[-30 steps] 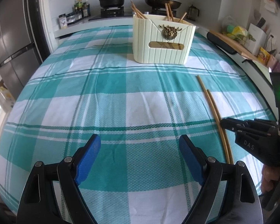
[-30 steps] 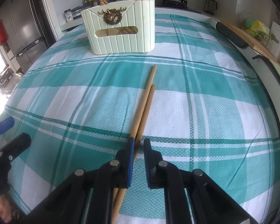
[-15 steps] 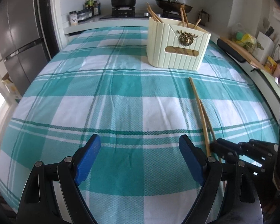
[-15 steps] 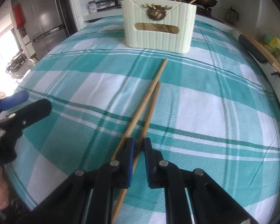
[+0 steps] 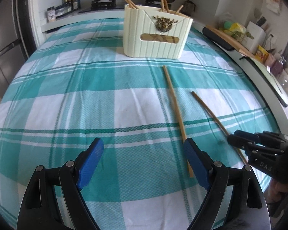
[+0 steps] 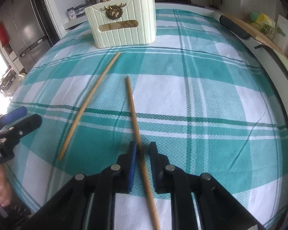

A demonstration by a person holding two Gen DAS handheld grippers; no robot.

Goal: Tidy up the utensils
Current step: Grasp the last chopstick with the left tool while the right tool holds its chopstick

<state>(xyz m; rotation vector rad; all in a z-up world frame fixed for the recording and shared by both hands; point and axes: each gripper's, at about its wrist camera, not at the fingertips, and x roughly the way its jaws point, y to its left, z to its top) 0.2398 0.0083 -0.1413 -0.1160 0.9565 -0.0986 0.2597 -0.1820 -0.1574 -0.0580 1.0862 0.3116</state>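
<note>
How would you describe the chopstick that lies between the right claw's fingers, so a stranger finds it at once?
Start at the cream holder on the checked tablecloth. In front of it lie two loose chopsticks. The wanted chopstick runs back into the right claw; the other chopstick lies free, nearer the left claw.

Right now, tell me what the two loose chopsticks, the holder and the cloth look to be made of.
Chopsticks: likely bamboo or wood; tan, matte, unpainted.
Holder: probably moulded plastic; cream, ribbed, smooth, with a brass-looking emblem, possibly metal.
Cloth: woven fabric, perhaps cotton; teal and white checks, visible weave, slight wrinkles.
</note>
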